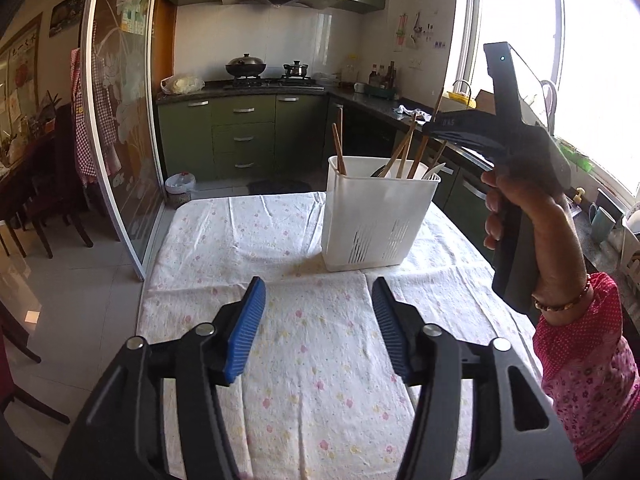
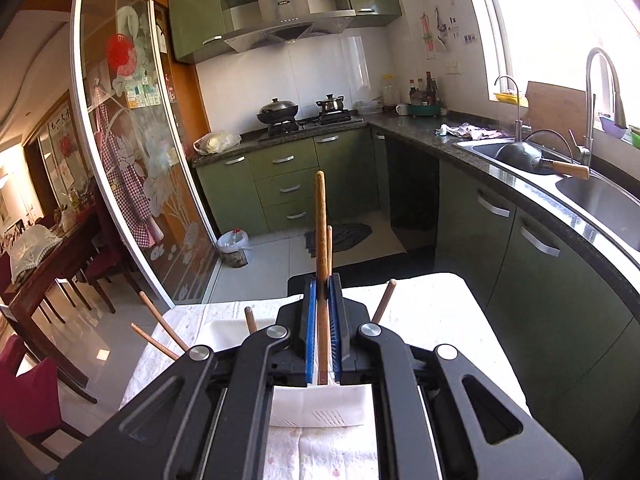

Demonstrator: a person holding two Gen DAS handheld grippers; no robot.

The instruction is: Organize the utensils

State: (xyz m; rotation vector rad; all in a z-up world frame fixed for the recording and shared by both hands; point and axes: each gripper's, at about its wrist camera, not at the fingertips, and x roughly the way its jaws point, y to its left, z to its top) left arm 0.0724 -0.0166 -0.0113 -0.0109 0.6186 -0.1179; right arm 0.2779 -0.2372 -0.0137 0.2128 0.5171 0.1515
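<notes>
A white slotted utensil holder [image 1: 376,216] stands on the table's far half, with several wooden chopsticks [image 1: 404,152] and a white spoon [image 1: 434,170] upright in it. My left gripper [image 1: 318,320] is open over the cloth in front of the holder, with nothing between its blue pads [image 1: 246,328]. A person's hand [image 1: 520,200] holds my right gripper [image 1: 440,128] just above the holder's right side. In the right wrist view my right gripper [image 2: 322,284] is shut on an upright wooden chopstick [image 2: 321,220], directly over the holder [image 2: 320,404]. Other chopsticks [image 2: 160,322] lean out beside it.
The table wears a white floral cloth [image 1: 280,240]. A green kitchen counter with a steel sink [image 2: 600,196] runs along the right. A glass sliding door [image 1: 116,120] and dark dining chairs [image 1: 52,208] stand at left. A small bin [image 1: 180,184] sits on the floor beyond the table.
</notes>
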